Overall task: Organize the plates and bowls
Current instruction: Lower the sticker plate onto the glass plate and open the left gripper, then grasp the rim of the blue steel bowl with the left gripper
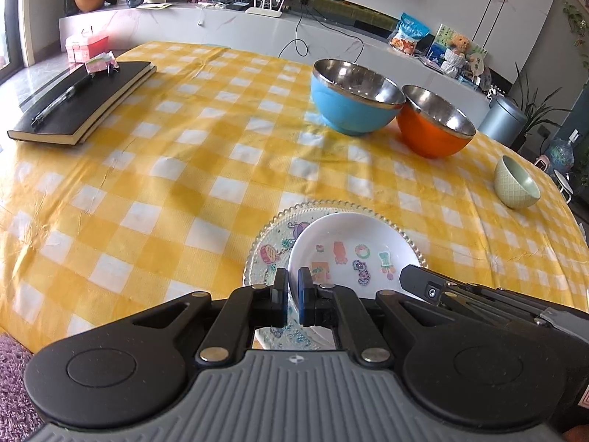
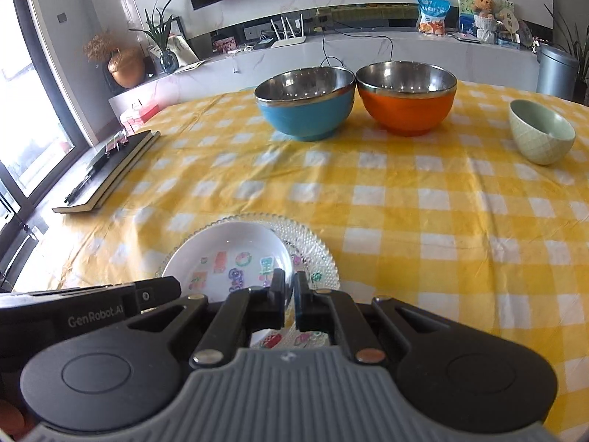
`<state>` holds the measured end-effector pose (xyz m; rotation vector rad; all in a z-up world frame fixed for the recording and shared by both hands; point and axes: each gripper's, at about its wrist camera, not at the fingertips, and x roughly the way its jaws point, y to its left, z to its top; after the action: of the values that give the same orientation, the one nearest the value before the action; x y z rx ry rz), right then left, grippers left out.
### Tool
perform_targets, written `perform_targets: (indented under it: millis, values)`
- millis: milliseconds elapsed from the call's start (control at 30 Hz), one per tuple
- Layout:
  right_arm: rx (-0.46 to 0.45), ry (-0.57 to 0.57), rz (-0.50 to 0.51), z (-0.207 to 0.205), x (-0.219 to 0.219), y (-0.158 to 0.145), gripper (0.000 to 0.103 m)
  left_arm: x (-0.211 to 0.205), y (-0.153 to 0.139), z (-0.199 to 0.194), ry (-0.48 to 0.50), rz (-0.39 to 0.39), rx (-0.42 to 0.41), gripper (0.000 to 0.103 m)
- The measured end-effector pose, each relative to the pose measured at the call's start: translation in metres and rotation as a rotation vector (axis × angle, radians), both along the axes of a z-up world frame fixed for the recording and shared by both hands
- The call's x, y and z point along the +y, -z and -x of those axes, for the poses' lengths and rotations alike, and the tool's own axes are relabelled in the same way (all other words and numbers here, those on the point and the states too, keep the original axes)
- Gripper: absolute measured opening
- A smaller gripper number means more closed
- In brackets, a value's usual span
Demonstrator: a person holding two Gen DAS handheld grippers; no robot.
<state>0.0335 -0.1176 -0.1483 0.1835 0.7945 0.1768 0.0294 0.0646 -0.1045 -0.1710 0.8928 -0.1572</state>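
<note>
A white plate (image 1: 342, 235) with cartoon stickers lies over a clear glass plate (image 1: 268, 243) with a beaded rim, on the yellow checked tablecloth. My left gripper (image 1: 293, 285) is shut on the white plate's left rim. My right gripper (image 2: 289, 285) is shut on its right rim; the white plate (image 2: 228, 243) and glass plate (image 2: 313, 250) show there too. I cannot tell whether the two plates touch. Farther back stand a blue steel bowl (image 1: 349, 107), an orange steel bowl (image 1: 430, 132) and a small green bowl (image 1: 515, 184).
A black notebook (image 1: 81, 103) with a pen on it lies at the table's far left. A pink box (image 1: 86, 46) sits behind it. A purple rug (image 1: 11, 375) shows below the table's near left edge. A grey bin (image 2: 556, 70) stands beyond the far right.
</note>
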Motion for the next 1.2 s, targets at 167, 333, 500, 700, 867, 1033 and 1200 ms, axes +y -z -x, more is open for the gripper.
perform_targets:
  millis: [167,333,500,700,867,1033,1200]
  values:
    - [0.014,0.001,0.01,-0.001,0.001,0.005,0.002,0.001,0.004,0.0,0.004,0.003,0.01,0.005]
    - [0.023,-0.003,0.016,-0.003,0.002,0.008,0.002,-0.003,0.007,0.0,0.013,-0.023,0.012,0.005]
    - [0.018,-0.004,0.017,-0.003,0.001,0.008,0.002,-0.009,0.007,0.002,0.03,-0.056,0.007,0.007]
    - [0.014,-0.007,0.01,-0.002,0.001,0.009,0.004,-0.009,0.006,0.002,0.026,-0.056,0.005,0.019]
    - [0.003,-0.004,-0.006,0.0,-0.003,0.007,0.02,-0.007,0.002,0.004,0.022,-0.031,-0.008,0.044]
    - [-0.034,0.015,0.008,0.003,-0.007,-0.003,0.037,-0.004,-0.006,0.004,0.015,-0.021,-0.023,0.052]
    - [-0.056,0.044,0.003,0.003,-0.017,-0.011,0.039,-0.002,-0.016,0.002,0.007,-0.009,-0.05,0.054]
